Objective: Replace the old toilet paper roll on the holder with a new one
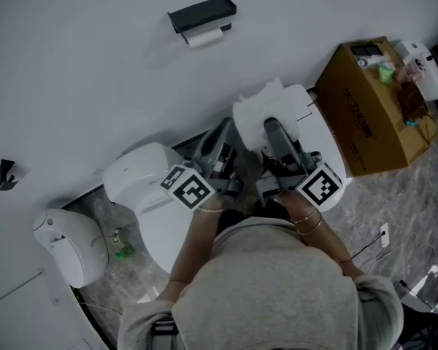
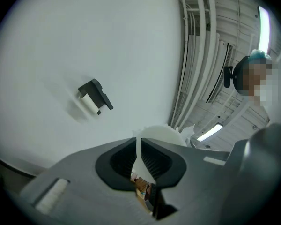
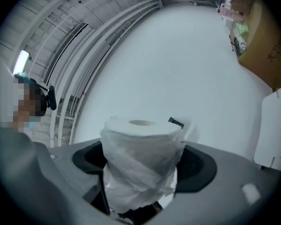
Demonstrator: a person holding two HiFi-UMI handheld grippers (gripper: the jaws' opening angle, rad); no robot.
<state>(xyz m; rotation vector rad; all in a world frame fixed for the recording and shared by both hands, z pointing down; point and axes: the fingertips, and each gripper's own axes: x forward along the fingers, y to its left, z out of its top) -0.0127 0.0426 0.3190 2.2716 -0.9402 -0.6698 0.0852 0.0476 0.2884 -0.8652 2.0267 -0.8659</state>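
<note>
A black holder [image 1: 202, 13] is fixed on the white wall, with the old, thin roll [image 1: 204, 38] under it. It also shows as the holder [image 2: 96, 95] in the left gripper view, and as a small dark holder [image 3: 176, 122] behind the new roll in the right gripper view. The new roll [image 3: 140, 146], still in its clear plastic wrap, stands upright between the jaws of my right gripper [image 3: 143, 168], which is shut on it. My left gripper [image 2: 139, 154] is shut on a thin edge of that wrap [image 2: 138, 146]. Both grippers hold the new roll [image 1: 259, 111] well short of the holder.
A white toilet [image 1: 150, 188] is below left. A white bin [image 1: 66, 246] and a green bottle [image 1: 120, 248] sit on the floor at far left. A cardboard box [image 1: 372, 108] with small items on top stands at right, beside a white fixture [image 1: 317, 133].
</note>
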